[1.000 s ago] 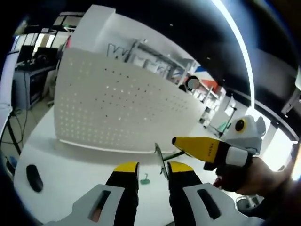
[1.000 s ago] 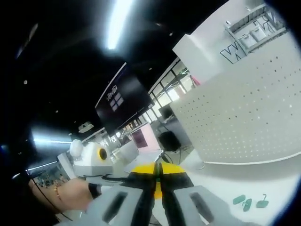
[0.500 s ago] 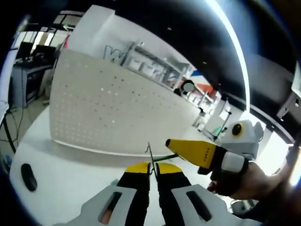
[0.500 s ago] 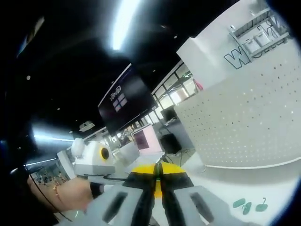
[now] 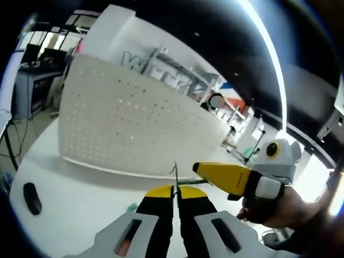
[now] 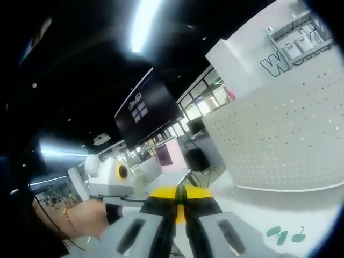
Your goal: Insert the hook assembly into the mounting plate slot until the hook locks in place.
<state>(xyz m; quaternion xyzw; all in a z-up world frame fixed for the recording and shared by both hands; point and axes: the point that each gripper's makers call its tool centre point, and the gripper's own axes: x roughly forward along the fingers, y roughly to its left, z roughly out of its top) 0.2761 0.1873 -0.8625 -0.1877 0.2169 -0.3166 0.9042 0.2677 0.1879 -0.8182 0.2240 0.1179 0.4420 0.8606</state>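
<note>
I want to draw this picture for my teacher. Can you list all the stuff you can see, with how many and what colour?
pegboard: one, white with rows of small holes, standing upright on the table
table: one, white, under the pegboard
hook: one, thin metal with a green part, pinched at the left gripper's tips
spare hooks: about three, green, lying on the table
dark oval object: one, black, on the table
left gripper: yellow and black tips, shut on the hook
right gripper: yellow and black tips, closed together
hand: one, holding the right gripper
</note>
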